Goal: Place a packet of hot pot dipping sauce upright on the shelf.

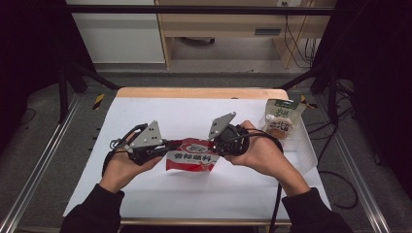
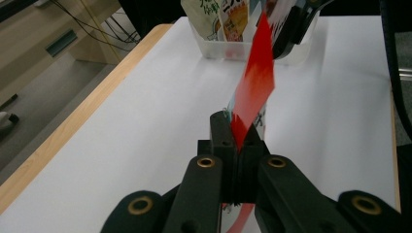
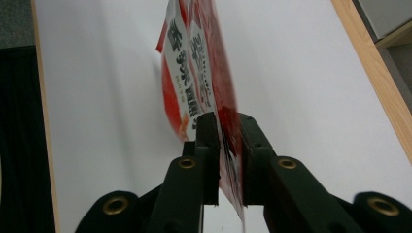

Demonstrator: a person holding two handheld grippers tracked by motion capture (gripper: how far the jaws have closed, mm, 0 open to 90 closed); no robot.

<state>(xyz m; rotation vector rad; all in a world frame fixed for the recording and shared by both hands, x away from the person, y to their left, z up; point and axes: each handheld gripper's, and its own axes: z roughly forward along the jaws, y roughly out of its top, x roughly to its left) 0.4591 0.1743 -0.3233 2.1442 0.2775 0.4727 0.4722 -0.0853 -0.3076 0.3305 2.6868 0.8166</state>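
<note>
Red packet (image 1: 191, 156), white lettering, seemingly crumpled.

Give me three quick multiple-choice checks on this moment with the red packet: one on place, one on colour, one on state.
1. Where does the clear plastic bin stand?
A. at the table's right edge
B. at the table's left edge
C. in the table's middle

2. What is the main colour of the snack packet held between the two grippers?
A. green
B. red
C. blue

3. How is the packet held?
A. lying loose on the table
B. pinched by the left gripper alone
C. pinched at both ends, by the left gripper and the right gripper

Answers:
1 A, the high view shows the bin by the right hand, with a spouted pouch in it.
2 B, red with white panels shows in all views.
3 C, each gripper view shows its jaws closed on a packet edge.
</note>
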